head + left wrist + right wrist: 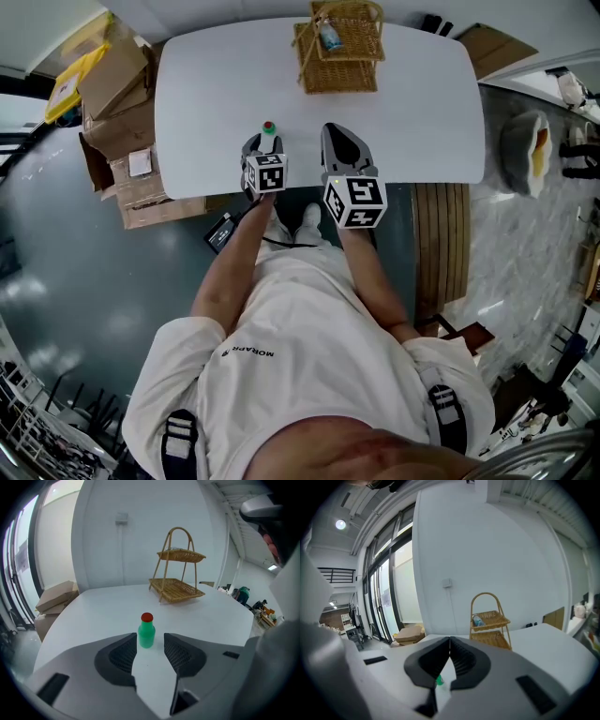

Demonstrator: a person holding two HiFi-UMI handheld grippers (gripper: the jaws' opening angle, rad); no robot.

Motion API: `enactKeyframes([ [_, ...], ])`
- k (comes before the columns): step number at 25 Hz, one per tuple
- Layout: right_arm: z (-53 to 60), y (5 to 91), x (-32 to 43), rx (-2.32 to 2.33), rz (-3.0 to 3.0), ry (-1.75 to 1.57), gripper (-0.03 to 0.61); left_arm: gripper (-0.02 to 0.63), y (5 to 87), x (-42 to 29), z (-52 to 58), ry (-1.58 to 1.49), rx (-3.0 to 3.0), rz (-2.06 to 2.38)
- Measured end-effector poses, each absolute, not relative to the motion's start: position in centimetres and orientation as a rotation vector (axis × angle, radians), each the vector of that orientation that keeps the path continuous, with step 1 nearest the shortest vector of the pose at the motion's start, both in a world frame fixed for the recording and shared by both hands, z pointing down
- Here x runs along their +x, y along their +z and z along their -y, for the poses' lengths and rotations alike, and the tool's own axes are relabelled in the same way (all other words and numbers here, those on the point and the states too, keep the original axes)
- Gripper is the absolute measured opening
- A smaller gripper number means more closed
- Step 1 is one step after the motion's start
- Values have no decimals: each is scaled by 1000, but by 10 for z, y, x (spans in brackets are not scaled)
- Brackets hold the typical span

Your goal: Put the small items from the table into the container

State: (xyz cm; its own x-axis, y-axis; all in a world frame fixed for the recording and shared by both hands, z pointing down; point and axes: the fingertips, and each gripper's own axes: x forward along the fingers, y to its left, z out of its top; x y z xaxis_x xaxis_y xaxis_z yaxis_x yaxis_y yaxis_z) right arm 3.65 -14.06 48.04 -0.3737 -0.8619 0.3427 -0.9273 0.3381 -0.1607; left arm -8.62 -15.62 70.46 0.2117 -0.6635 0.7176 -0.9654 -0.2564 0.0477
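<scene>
While the bottle (146, 631) stands upright on the worktop (93, 611), untouched at the tips of the left gripper's (151, 649) wide fingers, an off-centre closing could topple it, and the right gripper (449, 657), fingers together and empty, cannot catch it.

White shirt (309, 319): print reads "MORAPR", nothing else legible.

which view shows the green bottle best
The left gripper view: the green bottle stands upright on the table, whole and sharp, at the mouth of the open left gripper. The head view shows it small, from above; the right gripper view shows only a green sliver below its shut fingers.
</scene>
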Motion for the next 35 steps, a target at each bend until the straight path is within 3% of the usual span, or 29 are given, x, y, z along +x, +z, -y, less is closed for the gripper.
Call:
enactKeyframes([
  [2, 141, 482, 37, 1632, 2402, 492, 11, 183, 710, -88, 162, 807, 1987, 1516],
  [14, 139, 489, 48, 1634, 2374, 498, 11, 183, 736, -86, 181, 850, 1966, 1541],
  [21, 139, 492, 57, 1650, 2353, 502, 11, 152, 736, -87, 187, 875, 1981, 1569],
  [35, 133, 481, 69, 1704, 2374, 496, 11, 150, 651, -51, 184, 838, 2233, 1525],
])
